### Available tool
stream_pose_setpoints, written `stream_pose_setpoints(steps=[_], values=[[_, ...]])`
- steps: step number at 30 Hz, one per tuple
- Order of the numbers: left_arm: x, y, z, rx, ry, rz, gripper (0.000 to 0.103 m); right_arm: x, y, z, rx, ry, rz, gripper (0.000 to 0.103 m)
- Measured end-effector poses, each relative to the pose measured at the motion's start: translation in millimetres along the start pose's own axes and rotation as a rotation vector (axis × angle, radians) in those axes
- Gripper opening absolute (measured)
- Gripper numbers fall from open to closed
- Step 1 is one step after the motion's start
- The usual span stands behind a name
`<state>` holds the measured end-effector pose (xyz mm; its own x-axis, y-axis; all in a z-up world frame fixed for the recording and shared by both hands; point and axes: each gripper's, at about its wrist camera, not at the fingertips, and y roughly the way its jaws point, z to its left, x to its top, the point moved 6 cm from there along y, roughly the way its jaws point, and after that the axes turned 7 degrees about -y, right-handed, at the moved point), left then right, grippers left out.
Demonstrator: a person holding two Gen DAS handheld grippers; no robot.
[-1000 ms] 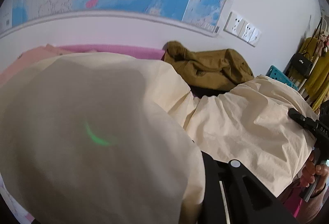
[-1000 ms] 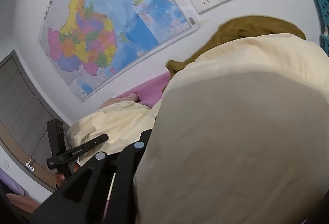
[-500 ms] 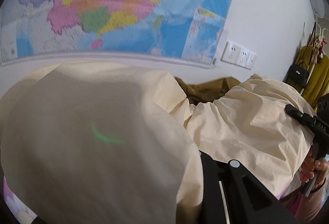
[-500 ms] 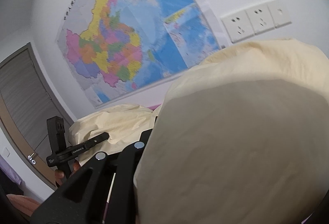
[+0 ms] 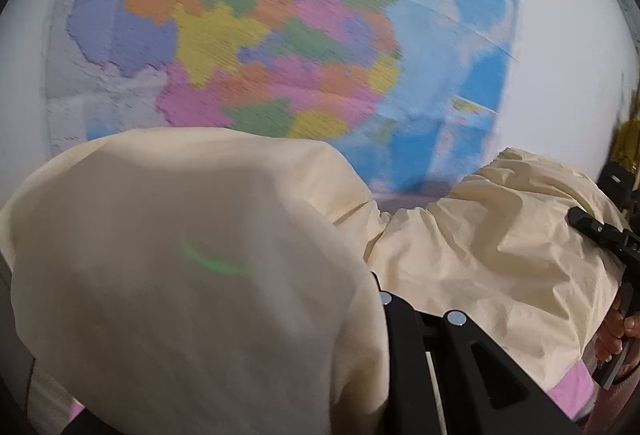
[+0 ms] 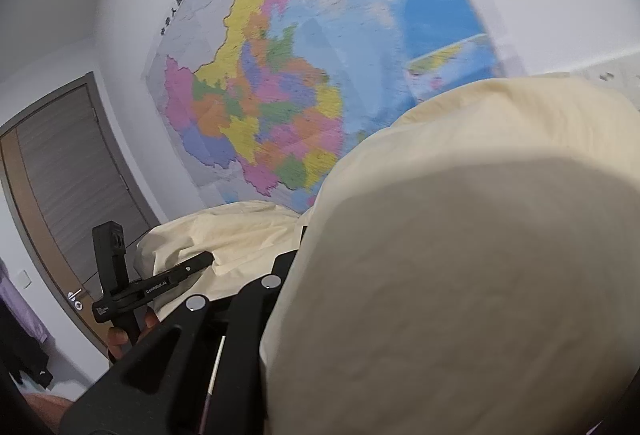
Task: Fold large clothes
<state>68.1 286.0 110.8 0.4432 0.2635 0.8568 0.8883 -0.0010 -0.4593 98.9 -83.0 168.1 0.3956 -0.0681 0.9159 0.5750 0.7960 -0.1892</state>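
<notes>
**Cream garment up in the air, both claws buried in it**

While you had that big cream garment [image 5: 492, 267] hoisted off the pink surface [image 5: 568, 391], it basically ate both cameras: it draped over each gripper and hung as a sagging span between them, with the wall map [image 5: 288, 35] filling everything behind. Biggest worry from there: the cloth was bunched and billowing, not spread flat, so if you'd laid it down like that, I think the fold would've landed crooked or trapped a wrinkle. Second worry: a slip. Both pinches were hidden under fabric, so if either only had a thin edge, the weight of the hanging part could've pulled it free.

Your left gripper [image 6: 200, 262] showed up in the right wrist view with its jaws pressed nearly together and its tip against the cloth; the right gripper [image 5: 580, 220] looked the same from the left view, pinching the far corner. Both pointed a bit below level, raised side by side, well apart. Your right hand [image 5: 618, 331] was wrapped round its handle down low; the left hand [image 6: 124, 335] likewise.
</notes>
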Motion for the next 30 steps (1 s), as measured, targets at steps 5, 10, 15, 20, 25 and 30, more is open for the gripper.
stream_pose_setpoints(steps=[5,10,15,20,25,30], values=[[32.8,-2.7,39.1,0.086,-0.013,-0.047,0.013,14.4,48.8,15.8,0.057,-0.010,0.017,0.012],[62.0,2.5,82.3,0.173,-0.024,-0.078,0.013,23.5,106.5,39.8,0.116,-0.040,0.041,0.012],[84.2,14.3,132.7,0.273,-0.037,-0.088,0.013,21.5,162.6,59.4,0.173,-0.054,0.071,0.012],[88.3,29.7,185.0,0.339,-0.079,-0.073,0.013,8.6,207.3,73.5,0.201,-0.068,0.108,0.012],[81.9,45.3,221.6,0.402,-0.083,-0.055,0.014,-10.5,244.9,91.0,0.228,-0.080,0.152,0.012],[78.4,68.0,258.1,0.444,-0.091,-0.043,0.014,-32.3,276.8,106.6,0.212,-0.135,0.159,0.012]])
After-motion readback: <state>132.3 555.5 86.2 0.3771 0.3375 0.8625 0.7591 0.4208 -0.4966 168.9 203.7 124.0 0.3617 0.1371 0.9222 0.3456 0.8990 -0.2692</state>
